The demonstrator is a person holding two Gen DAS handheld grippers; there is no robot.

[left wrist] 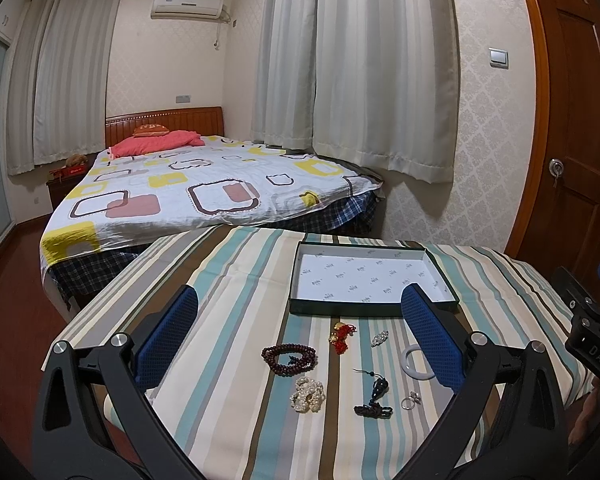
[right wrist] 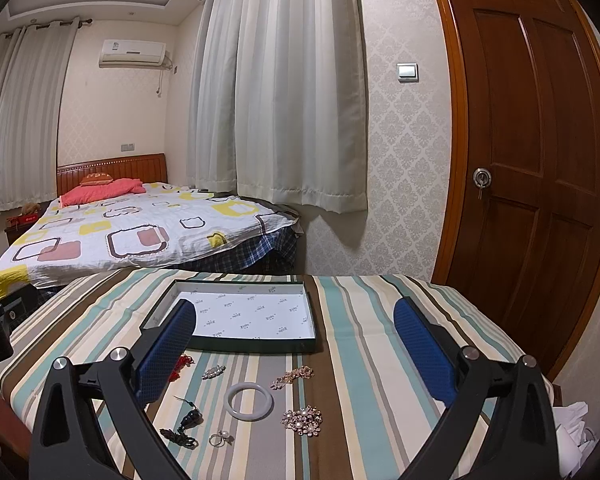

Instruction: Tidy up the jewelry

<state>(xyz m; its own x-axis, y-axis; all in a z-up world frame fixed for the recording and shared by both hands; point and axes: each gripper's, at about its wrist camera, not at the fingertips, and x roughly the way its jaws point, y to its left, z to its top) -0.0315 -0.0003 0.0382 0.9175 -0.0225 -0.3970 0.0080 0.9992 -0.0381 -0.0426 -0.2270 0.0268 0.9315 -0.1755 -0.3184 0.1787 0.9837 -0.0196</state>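
Between the spread fingers of the left hand-held gripper [left wrist: 300,332], jewelry [left wrist: 332,368] lies on the striped desk [left wrist: 228,280], before the tray [left wrist: 374,276]; the right hand-held gripper [right wrist: 296,340], likewise wide, hovers apparently above the white bangle [right wrist: 249,403].

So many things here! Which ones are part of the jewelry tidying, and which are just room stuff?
Part of the job:
- empty tray
- white bangle
- dark bead bracelet
- pearl strand
- red charm
- ring
- two brooches
- dark tassel pendant

Just room stuff:
- bed
- curtains
- door
- air conditioner
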